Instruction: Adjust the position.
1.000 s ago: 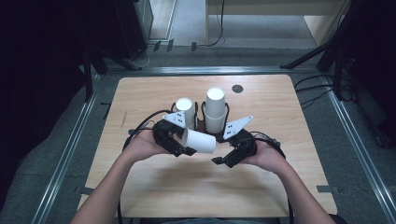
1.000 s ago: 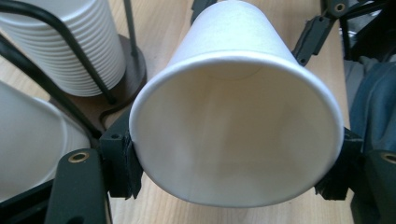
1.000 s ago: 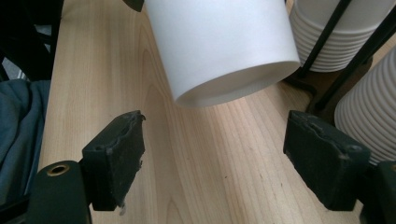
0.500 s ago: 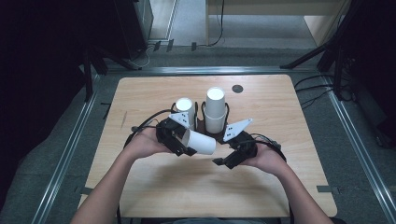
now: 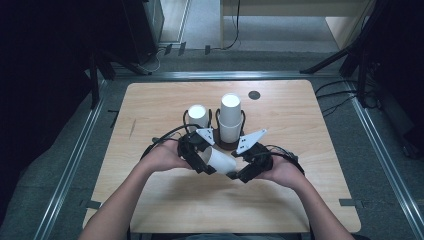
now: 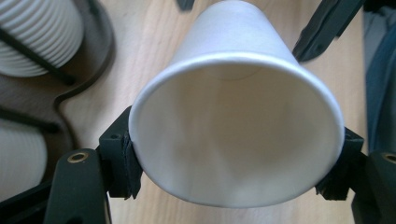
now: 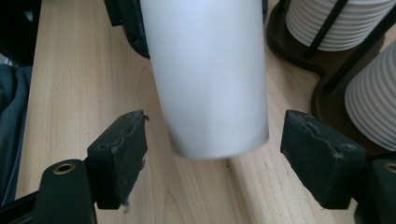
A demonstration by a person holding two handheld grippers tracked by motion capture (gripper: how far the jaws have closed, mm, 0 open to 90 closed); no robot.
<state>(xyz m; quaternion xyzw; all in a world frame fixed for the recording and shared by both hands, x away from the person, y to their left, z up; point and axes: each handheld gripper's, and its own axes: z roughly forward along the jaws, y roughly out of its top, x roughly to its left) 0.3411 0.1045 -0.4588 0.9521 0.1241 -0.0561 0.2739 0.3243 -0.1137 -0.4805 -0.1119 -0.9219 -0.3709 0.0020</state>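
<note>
At the near-centre of the pale wooden table [image 5: 150,105], just in front of the dark two-post cup holder [image 5: 227,145], a single white tapered paper cup [image 5: 220,161] lies roughly horizontal between the two hands, lifted off the wood. The left gripper [image 5: 206,162] is clamped on it near the rim: in the left gripper view both black pads [image 6: 125,164] press the cup's wide open mouth, which faces back at that camera. The cup's long axis runs from the left gripper toward the right gripper [image 5: 239,175], narrow closed base leading. In the right gripper view the base end pokes down between the jaws, which stand wide apart, neither pad touching the cup wall; clear gaps on both sides. So the right gripper is already astride the base, and looks like a hand-over: closing on the base is probably the next thing. Two ribbed white cup stacks [image 5: 230,112] stand in the holder just behind, close enough to bump if the cup swings back.
</note>
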